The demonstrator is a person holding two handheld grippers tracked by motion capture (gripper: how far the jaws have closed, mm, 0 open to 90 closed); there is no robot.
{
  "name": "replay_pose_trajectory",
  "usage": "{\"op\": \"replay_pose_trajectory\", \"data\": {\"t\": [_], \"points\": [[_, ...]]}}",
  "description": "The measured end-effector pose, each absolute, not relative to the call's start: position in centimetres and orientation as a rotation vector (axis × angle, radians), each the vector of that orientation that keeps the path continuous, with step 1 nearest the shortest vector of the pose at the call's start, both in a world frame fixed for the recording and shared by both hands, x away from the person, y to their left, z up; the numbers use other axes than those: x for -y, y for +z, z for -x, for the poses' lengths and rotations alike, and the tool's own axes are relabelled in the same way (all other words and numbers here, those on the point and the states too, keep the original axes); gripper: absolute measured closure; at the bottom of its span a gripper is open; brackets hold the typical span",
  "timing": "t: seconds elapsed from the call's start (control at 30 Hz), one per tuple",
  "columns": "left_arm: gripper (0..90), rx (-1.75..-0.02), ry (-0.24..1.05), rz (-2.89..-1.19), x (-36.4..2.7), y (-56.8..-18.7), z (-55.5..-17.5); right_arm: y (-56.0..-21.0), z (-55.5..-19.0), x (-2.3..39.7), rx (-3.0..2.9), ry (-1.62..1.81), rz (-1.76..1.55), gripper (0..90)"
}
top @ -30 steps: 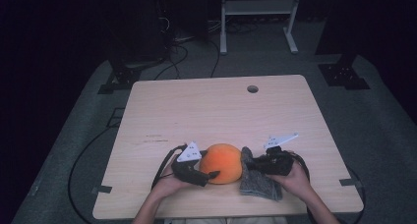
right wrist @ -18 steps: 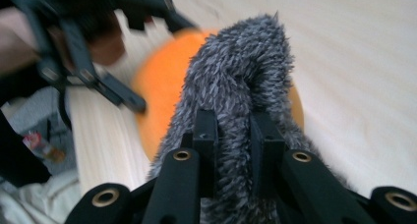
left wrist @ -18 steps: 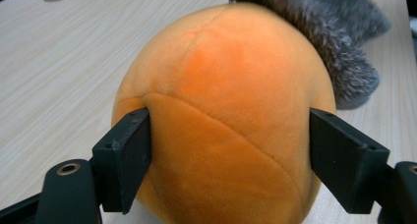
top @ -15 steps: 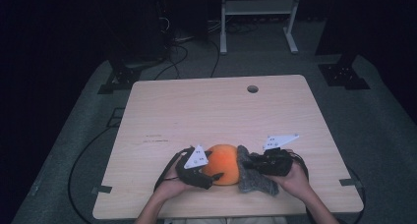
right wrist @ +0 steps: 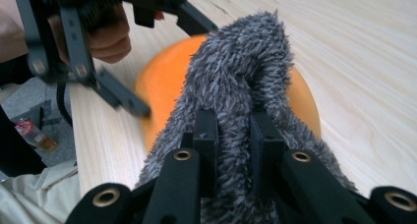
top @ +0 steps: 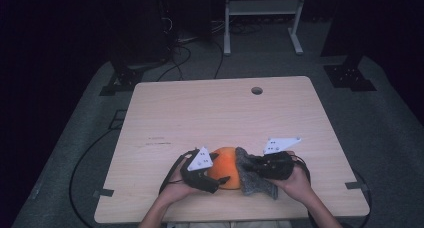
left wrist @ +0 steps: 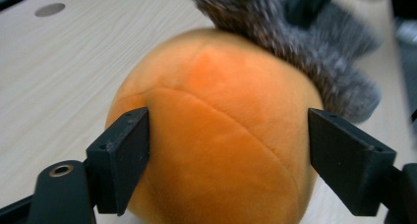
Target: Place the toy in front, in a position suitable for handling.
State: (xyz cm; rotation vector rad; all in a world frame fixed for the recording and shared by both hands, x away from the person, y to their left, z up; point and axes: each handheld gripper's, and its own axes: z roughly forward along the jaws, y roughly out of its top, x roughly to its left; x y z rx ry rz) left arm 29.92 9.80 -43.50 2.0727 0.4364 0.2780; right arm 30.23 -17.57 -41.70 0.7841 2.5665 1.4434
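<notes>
- Dark room all round: black stands and trailing cables on grey floor, a white metal frame (top: 262,18) at the back.
- Pale wooden table (top: 220,113), bare apart from a round cable hole (top: 257,90) near the far edge; smooth grain, likely little grip against plush.
- Near the front edge, between the two hands: orange plush ball (top: 225,167), resting on the wood, with a grey fuzzy cloth (top: 252,175) draped against its right side and top.
- Left gripper (top: 212,177): jaws spread wide on either side of the ball, just opening a touch; the left pad touches or nearly touches the fabric, the right pad stands a little clear, so more a loose bracket than a firm squeeze.
- Right gripper (right wrist: 235,135): jaws pinched nearly closed on a fold of the grey cloth, shaggy fibres bulging up between and around the pads.
- Ball probably light and soft, stitched seams across the surface, likely to dent under pressure and roll if released; best held across its widest middle, as now.
- Cloth probably limp, very light, fluffy; no stiffness, so hangs and trails from any pinch; a bunched fold gives the surest hold, though fibres may slip under a weak pinch.
</notes>
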Motion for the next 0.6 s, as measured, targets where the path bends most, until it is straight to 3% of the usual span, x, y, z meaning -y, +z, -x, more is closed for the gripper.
{"op": "replay_pose_trajectory", "data": {"t": [0.13, 0.37, 0.6], "points": [[21.9, -0.428, 0.309, -2.088, -9.6, -43.4, -29.8, -41.9, -30.2, 18.7, -2.586, 1.355, -0.820, 75.7], [23.2, -0.377, 0.358, -2.113, -9.0, -43.2, -29.3, -39.7, -29.5, 17.7, -2.526, 1.483, -0.726, 75.1], [9.1, -0.506, 0.241, -2.076, -9.9, -43.0, -30.5, -41.2, -30.2, 18.2, -2.590, 1.423, -0.786, 75.4]]}}
